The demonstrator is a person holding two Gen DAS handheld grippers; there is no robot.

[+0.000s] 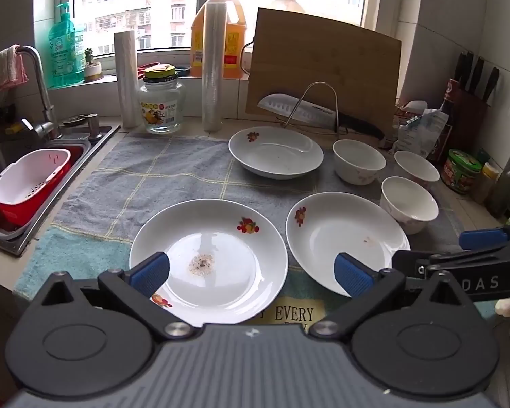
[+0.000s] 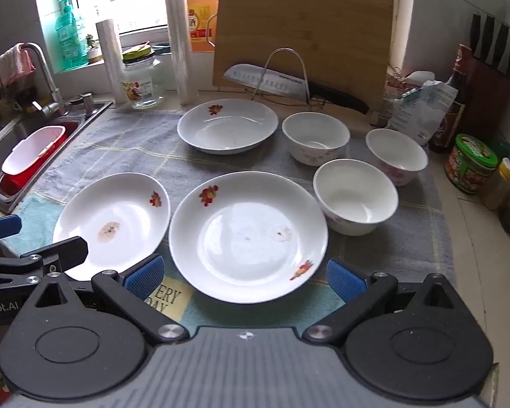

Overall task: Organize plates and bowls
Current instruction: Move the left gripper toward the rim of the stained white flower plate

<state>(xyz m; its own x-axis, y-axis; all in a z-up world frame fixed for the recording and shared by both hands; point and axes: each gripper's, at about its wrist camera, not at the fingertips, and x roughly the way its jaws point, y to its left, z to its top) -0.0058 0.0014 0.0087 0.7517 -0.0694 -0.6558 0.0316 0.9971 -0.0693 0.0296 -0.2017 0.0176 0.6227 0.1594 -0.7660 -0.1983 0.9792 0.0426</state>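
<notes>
My left gripper stands wide open and holds nothing; its blue pads hang above the near-left plate, one over the plate's left rim, the other over the neighbouring near-right plate. My right gripper is spread just as wide, also empty, straddling the near edge of that near-right plate without touching it.

The two near plates sit almost rim to rim, with little gap between them. Both carry a small brownish smear. The far plate lies well behind them, with open towel to its left, the widest free stretch. Three bowls cluster at the right, close together, the nearest one just beside the near-right plate's rim.

The towel's left edge runs near the sink, where a white basket sits in a red tub. Behind the dishes a wire rack with a knife leans by a cutting board.

Each gripper's body hides the towel's near edge and cuts off its printed words. Jars at the far right are blurred.
</notes>
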